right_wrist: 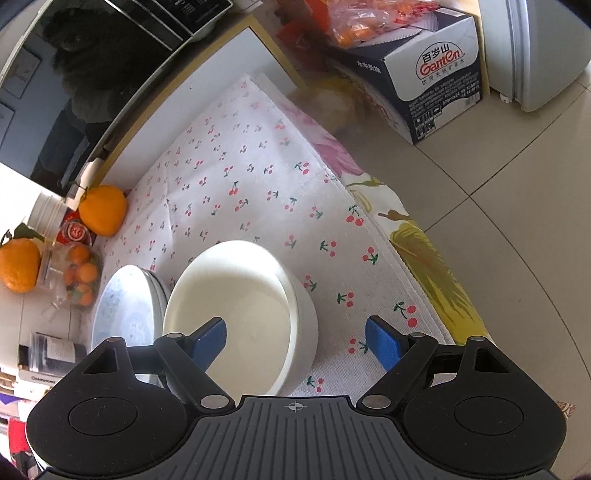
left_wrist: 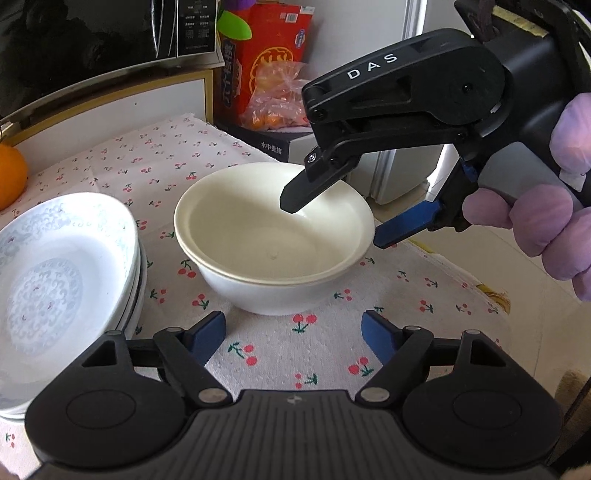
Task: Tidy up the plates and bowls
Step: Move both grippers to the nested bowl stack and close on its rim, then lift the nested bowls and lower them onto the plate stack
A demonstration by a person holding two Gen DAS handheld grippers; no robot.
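Observation:
Two nested cream-white bowls (left_wrist: pixel 273 236) stand on the cherry-print cloth (left_wrist: pixel 325 347), also in the right wrist view (right_wrist: pixel 243 317). A stack of white plates with a pale blue pattern (left_wrist: pixel 55 280) sits just left of them, and shows in the right wrist view (right_wrist: pixel 122 314). My left gripper (left_wrist: pixel 293 338) is open and empty, just in front of the bowls. My right gripper (left_wrist: pixel 332 218) is open, with one finger inside the bowls and the other outside the right rim; from its own camera (right_wrist: pixel 295 341) the jaws straddle the bowl's rim without closing on it.
Oranges (right_wrist: pixel 103 210) and a bag of small fruit (right_wrist: pixel 79 277) lie at the cloth's far left. A microwave (left_wrist: pixel 103 33) stands behind. A red box (left_wrist: pixel 266 62) and a water carton (right_wrist: pixel 432 70) sit beyond the table. The table edge drops to tiled floor (right_wrist: pixel 517 221) on the right.

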